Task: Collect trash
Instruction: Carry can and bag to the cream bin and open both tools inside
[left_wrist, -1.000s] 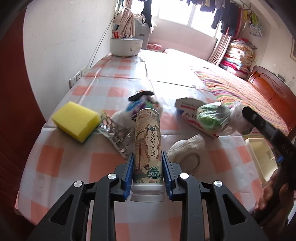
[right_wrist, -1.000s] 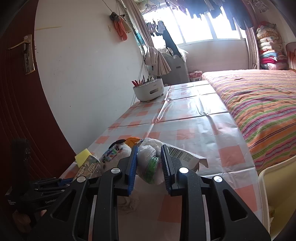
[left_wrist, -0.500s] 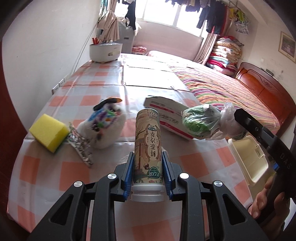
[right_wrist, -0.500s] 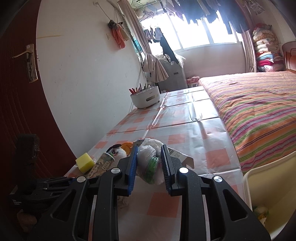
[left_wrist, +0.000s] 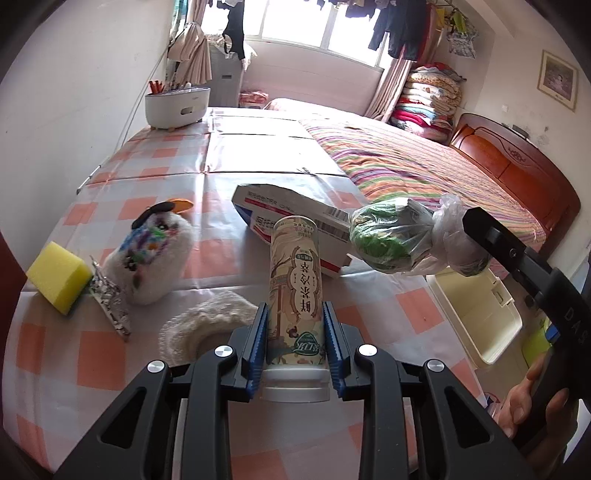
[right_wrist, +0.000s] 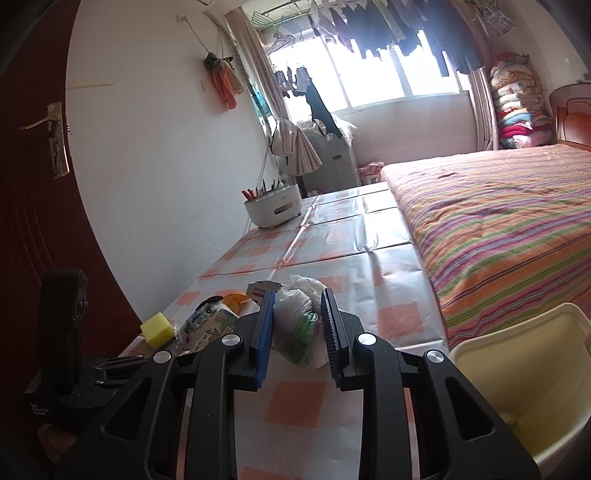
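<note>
Over the checked table (left_wrist: 236, 373), I have both claws loaded and lifted clear of the cloth. My left claw (left_wrist: 294, 341) is closed narrowly on a tall paper drink cup (left_wrist: 295, 284), its blue pads (left_wrist: 258, 338) pressing the cup's sides near the white lid end, so the cup juts forward along the fingers. My right claw (right_wrist: 297, 328) is pinched on a tied plastic bag (right_wrist: 297, 332) with something green inside; from the left camera that bag (left_wrist: 397, 240) hangs in the air at the right, past the table's right edge and above the cream bin (left_wrist: 476, 317) on the floor.

I judge the step in hand to be the carry: two pieces of trash are picked and need to reach the bin, which sits low at the right, beside the table and the bed. The bag is nearly over it already. The next move calls for lowering the right claw over the bin's mouth and opening it, then swinging the cup rightward across the table corner to follow.

Left behind on the cloth are a flattened carton (left_wrist: 291, 218), a crumpled foil wrapper (left_wrist: 110, 306), a yellow sponge (left_wrist: 59, 277), a plush toy (left_wrist: 151, 258) and a white knitted piece (left_wrist: 207, 325), which I reckon come later.
</note>
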